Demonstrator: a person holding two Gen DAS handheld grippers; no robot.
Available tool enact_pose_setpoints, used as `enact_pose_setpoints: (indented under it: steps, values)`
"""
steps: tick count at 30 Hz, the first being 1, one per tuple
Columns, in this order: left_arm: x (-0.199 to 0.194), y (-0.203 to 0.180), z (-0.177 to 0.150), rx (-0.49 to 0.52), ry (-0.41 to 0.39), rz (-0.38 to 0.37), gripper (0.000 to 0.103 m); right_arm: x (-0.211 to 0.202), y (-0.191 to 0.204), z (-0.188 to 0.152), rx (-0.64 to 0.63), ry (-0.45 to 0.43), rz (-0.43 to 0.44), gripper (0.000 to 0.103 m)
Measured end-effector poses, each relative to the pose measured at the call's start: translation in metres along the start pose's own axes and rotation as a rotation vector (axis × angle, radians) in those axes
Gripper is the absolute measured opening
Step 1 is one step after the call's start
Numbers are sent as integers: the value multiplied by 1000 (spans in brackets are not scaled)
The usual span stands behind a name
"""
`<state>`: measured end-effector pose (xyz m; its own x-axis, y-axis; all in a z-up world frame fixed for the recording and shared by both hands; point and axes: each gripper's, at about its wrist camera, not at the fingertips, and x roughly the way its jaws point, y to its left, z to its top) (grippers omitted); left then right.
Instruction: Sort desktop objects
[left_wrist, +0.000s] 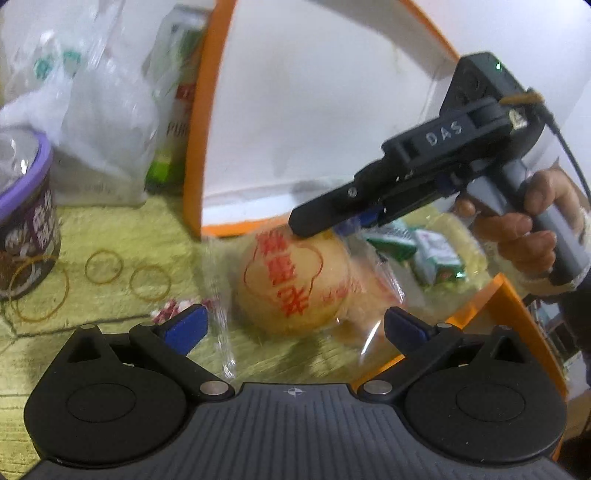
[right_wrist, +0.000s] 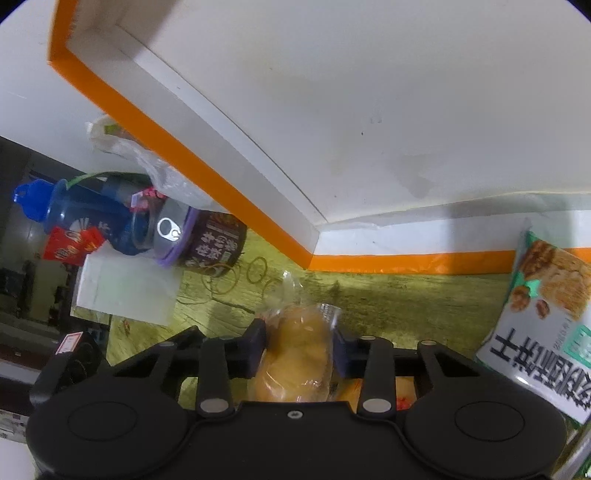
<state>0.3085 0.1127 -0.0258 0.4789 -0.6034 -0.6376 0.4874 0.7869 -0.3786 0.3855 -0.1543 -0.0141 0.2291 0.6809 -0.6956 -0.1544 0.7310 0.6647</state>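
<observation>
Two grippers work over a yellow-green desk (left_wrist: 110, 229) beside an orange-edged white box (right_wrist: 207, 166). The right gripper (right_wrist: 299, 345) has its jaws clamped on a clear-wrapped bun (right_wrist: 295, 354) (red print shows on the wrapper in the left wrist view), which lies on the desk just in front of the box. The left gripper (left_wrist: 295, 326), jaws apart, hovers near the bun without touching it. Three rubber bands (left_wrist: 103, 266) lie left of it, beside a purple-rimmed can (left_wrist: 26, 221).

Yellow-green wood-grain tabletop (right_wrist: 388, 295) — white wall panel (right_wrist: 369, 110) (orange-edged), dark room beyond (right_wrist: 22, 258)
</observation>
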Motion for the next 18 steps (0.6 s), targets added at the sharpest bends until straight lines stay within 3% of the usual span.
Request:
enact_pose_setpoints:
  steps: [11,18]
  values:
    - [2,-42,17,48,-62,-43,103,-59,-12,-15,54,-185,27,30]
    - [23,-66,15,95,-1,-77,103,-86,-44,-36,110,-248,-15,30]
